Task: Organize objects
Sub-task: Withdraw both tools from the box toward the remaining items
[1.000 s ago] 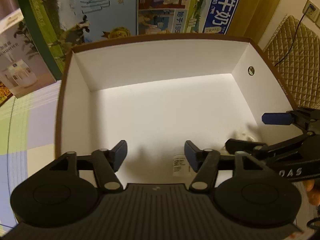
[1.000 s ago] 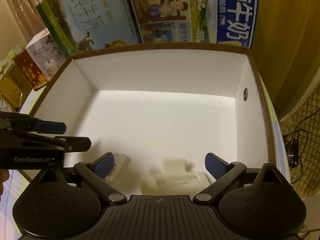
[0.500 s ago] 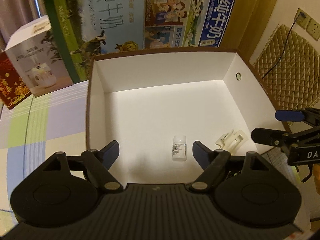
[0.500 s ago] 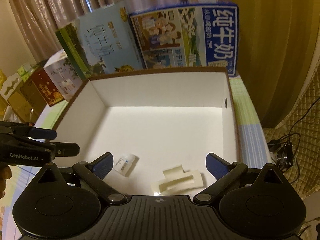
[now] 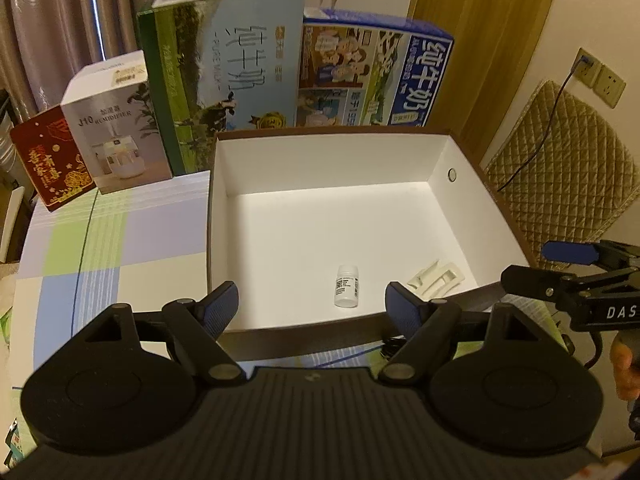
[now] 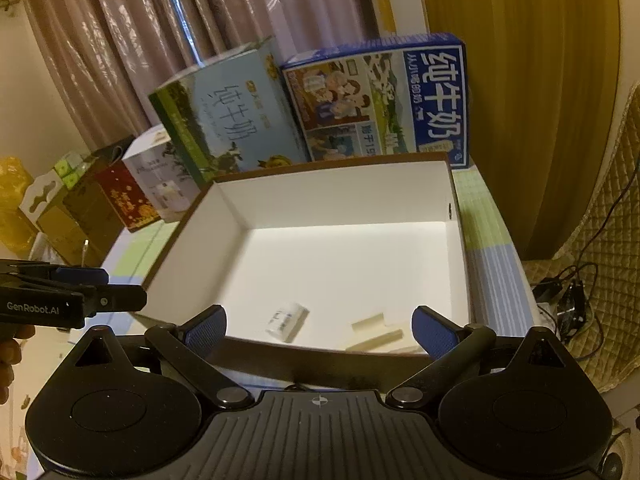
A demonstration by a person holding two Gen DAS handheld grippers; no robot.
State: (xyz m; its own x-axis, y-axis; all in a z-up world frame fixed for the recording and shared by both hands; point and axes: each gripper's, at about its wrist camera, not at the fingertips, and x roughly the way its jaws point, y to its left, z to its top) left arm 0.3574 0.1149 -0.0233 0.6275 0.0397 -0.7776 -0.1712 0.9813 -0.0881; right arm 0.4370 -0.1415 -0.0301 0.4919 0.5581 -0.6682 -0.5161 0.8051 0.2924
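Note:
A brown box with white inside walls [image 5: 436, 152] [image 6: 456, 188] stands on the table. On its floor near the front lie a small white bottle [image 5: 347, 285] [image 6: 286, 319] and a cream plastic clip [image 5: 436, 278] [image 6: 380, 338]. My left gripper [image 5: 312, 306] is open and empty, held in front of the box's near wall. My right gripper [image 6: 320, 326] is also open and empty, just outside the same wall. In the left wrist view the right gripper [image 5: 560, 264] shows at the right edge; in the right wrist view the left gripper [image 6: 80, 296] shows at the left.
Two large milk cartons [image 5: 228, 80] [image 5: 372, 76] stand behind the box, with a white humidifier box [image 5: 116, 128] and a red box [image 5: 48, 160] to their left. A checked cloth [image 5: 100, 240] covers the table. A quilted chair [image 5: 560, 168] stands at the right.
Both grippers pulled up and back out of the box, empty. The bottle and the clip stay lying on the box floor.

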